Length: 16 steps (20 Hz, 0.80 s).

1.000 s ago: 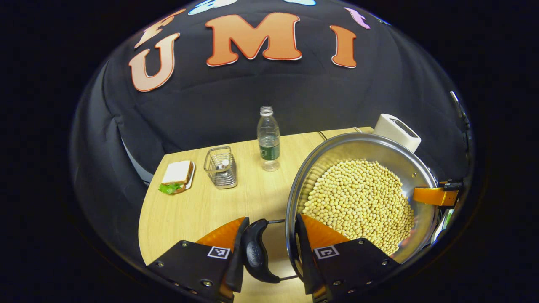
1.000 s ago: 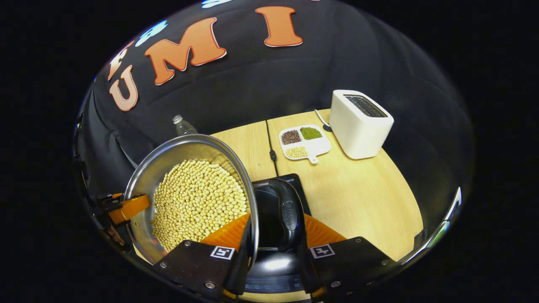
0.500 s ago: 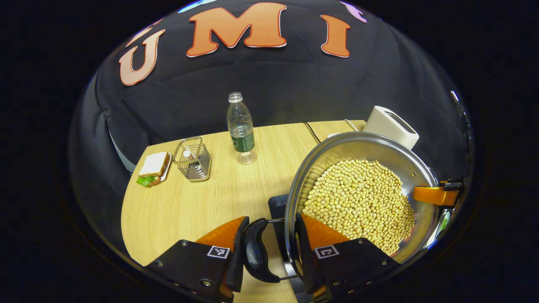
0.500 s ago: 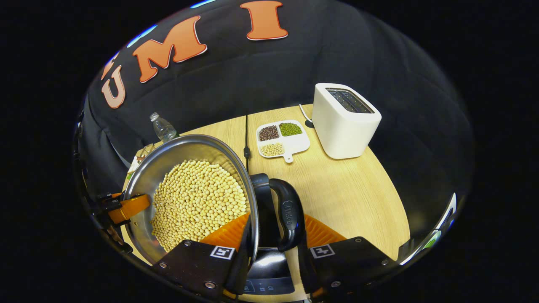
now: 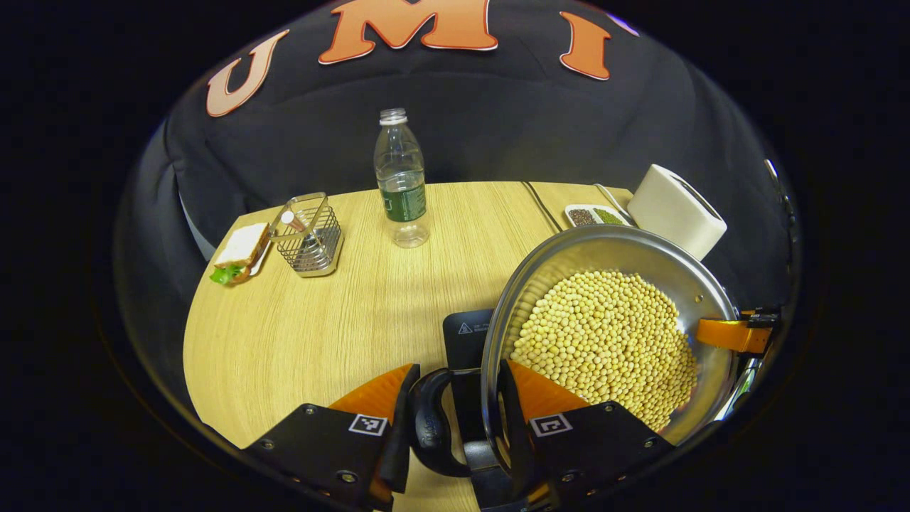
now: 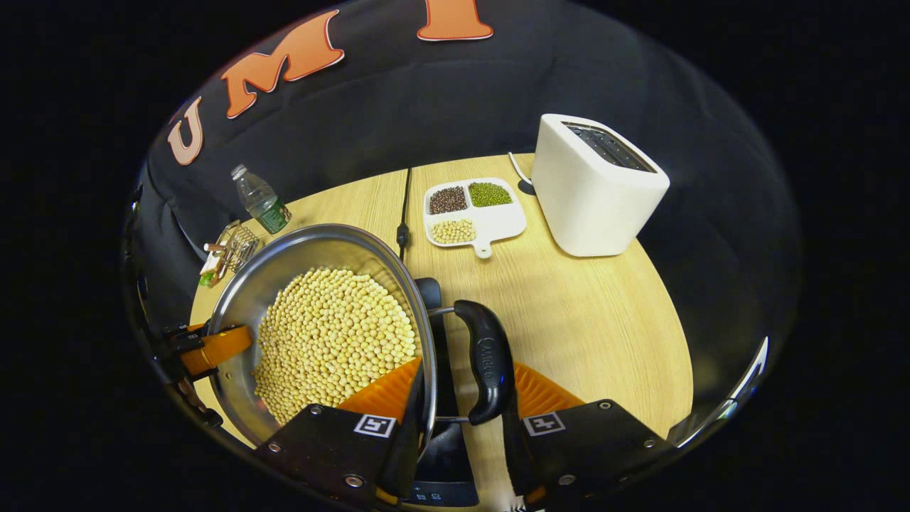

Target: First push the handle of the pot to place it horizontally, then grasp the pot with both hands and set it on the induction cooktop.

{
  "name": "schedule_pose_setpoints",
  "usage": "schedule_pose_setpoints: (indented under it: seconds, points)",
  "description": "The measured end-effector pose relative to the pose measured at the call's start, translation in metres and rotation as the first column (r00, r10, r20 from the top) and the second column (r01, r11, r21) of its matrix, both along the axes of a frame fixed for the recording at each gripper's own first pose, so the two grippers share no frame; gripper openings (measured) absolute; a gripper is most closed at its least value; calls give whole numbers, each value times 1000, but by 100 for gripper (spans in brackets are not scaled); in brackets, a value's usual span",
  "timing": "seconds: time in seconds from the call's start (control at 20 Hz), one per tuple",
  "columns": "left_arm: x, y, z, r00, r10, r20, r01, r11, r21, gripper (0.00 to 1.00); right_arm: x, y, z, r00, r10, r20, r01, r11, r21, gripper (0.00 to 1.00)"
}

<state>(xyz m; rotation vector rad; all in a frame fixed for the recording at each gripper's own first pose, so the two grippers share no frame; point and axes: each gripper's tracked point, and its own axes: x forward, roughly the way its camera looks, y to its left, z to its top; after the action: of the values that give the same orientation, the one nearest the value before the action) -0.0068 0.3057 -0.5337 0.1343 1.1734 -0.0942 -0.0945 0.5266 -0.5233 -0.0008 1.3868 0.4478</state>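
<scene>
A steel pot (image 5: 569, 245) full of soybeans (image 5: 604, 334) hangs between both grippers. In the left gripper view, my left gripper (image 5: 453, 427) is shut across the pot's rim and its black loop handle (image 5: 426, 434). The right gripper (image 5: 736, 333) shows at the far rim. In the right gripper view, my right gripper (image 6: 458, 419) is shut on the pot (image 6: 284, 259) at its rim and the other black handle (image 6: 487, 363). The left gripper (image 6: 213, 348) shows opposite. The black induction cooktop (image 5: 466, 331) lies under the pot, partly hidden, and its front panel (image 6: 444, 462) shows.
Behind on the wooden table stand a water bottle (image 5: 402, 181), a wire basket (image 5: 309, 231) and a sandwich on a plate (image 5: 238, 249). A white toaster (image 6: 593, 185), a divided tray of beans (image 6: 473, 213) and a black cable (image 6: 405, 206) lie to the right.
Both grippers have carried the pot to the right and come down over the table. The cooktop, once beside the pot, now shows under it in both views. Both grips are unchanged.
</scene>
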Motion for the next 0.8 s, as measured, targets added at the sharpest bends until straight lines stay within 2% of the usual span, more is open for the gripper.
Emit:
schedule_pose_setpoints:
  seconds: [0.3,0.35,0.4,0.45,0.5,0.6,0.65,0.7,0.8]
  points:
    - [-2,-3,-4,1000,15,-19,-15,1000,-4,58,24,-3,1,999,20,-24,-20,1000,0,51]
    - [-2,-2,-5,1000,14,-16,-14,1000,-4,54,29,-2,1,1000,18,-19,-18,1000,5,51]
    - [-2,-3,-5,1000,13,-14,-13,1000,-4,61,25,-6,1,1000,17,-20,-17,1000,5,51]
    - [-3,-2,-4,1000,10,-12,-10,1000,-3,58,25,-9,2,1000,14,-21,-14,1000,6,51]
    - [-3,-2,-3,1000,9,-10,-10,1000,-4,61,24,-10,0,1000,13,-22,-13,1000,7,51]
    - [-4,-1,-2,1000,15,-3,-15,1000,-11,61,24,-14,-3,1000,5,-21,-5,1000,12,51]
    - [-4,-1,-1,1000,19,2,-19,1000,-12,58,25,-17,-6,1000,2,-22,-2,1000,14,51]
    - [-4,-2,-1,1000,15,5,-15,1000,-9,58,21,-25,-13,999,5,-38,-4,1000,10,48]
    - [-9,-5,-1,1000,-7,-18,7,1000,7,59,32,-37,-33,999,-19,-47,19,1000,-3,58]
